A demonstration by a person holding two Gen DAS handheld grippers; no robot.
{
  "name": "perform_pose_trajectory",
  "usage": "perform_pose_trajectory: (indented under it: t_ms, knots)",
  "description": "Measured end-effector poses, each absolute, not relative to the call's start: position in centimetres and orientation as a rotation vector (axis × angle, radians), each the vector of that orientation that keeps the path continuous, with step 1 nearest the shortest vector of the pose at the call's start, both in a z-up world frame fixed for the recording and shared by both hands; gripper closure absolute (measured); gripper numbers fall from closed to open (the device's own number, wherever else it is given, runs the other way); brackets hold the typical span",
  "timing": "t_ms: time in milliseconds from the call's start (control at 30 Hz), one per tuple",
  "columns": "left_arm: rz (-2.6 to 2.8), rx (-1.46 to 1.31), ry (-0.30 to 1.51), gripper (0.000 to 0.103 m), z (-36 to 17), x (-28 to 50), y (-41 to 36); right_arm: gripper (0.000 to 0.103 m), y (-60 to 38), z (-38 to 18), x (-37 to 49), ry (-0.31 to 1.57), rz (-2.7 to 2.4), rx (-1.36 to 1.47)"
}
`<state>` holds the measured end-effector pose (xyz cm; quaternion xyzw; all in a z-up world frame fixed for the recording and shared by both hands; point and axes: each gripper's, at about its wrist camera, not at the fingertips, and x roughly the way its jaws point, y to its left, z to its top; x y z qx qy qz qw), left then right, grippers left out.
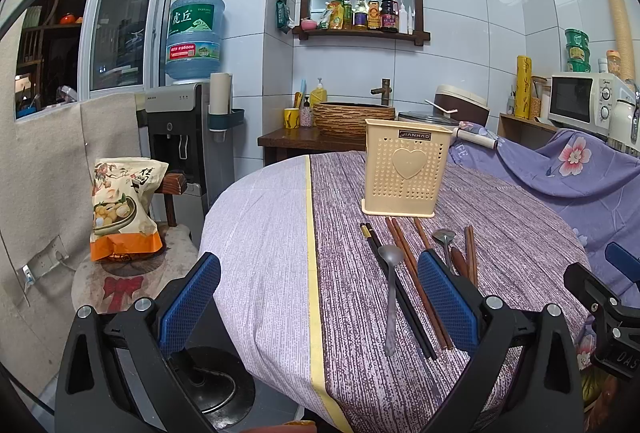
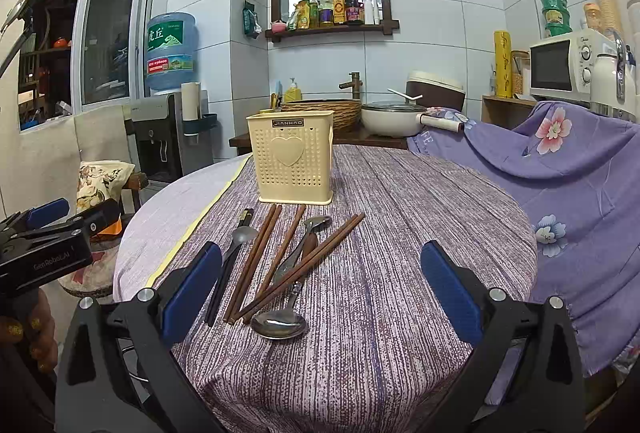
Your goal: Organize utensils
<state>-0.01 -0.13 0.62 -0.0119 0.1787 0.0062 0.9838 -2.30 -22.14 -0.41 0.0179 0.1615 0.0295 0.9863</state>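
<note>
On the desk (image 2: 400, 233), utensils (image 2: 280, 257) lie loose at 6 o'clock of the empty holder (image 2: 291, 157); both claws, left claw (image 1: 318, 297) and right claw (image 2: 320, 289), are held apart, nothing gripped. First pick-up is judged pending.

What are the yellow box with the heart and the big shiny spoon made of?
The cream-yellow perforated box with a raised heart looks like moulded plastic: matte, one even colour, neat rows of punched holes. The large silver spoon nearest the right gripper looks like polished metal, probably stainless steel, since its bowl mirrors the room light.
</note>
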Motion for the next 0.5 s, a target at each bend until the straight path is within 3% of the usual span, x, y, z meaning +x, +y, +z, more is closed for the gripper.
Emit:
perform_pose_trajectory:
  t_ms: [500]
  knots:
    - [0.013,-0.025,0.360,0.006,0.68,-0.01,-0.15,0.005,-22.10,-0.46,-2.23,0.325,0.060,0.036]
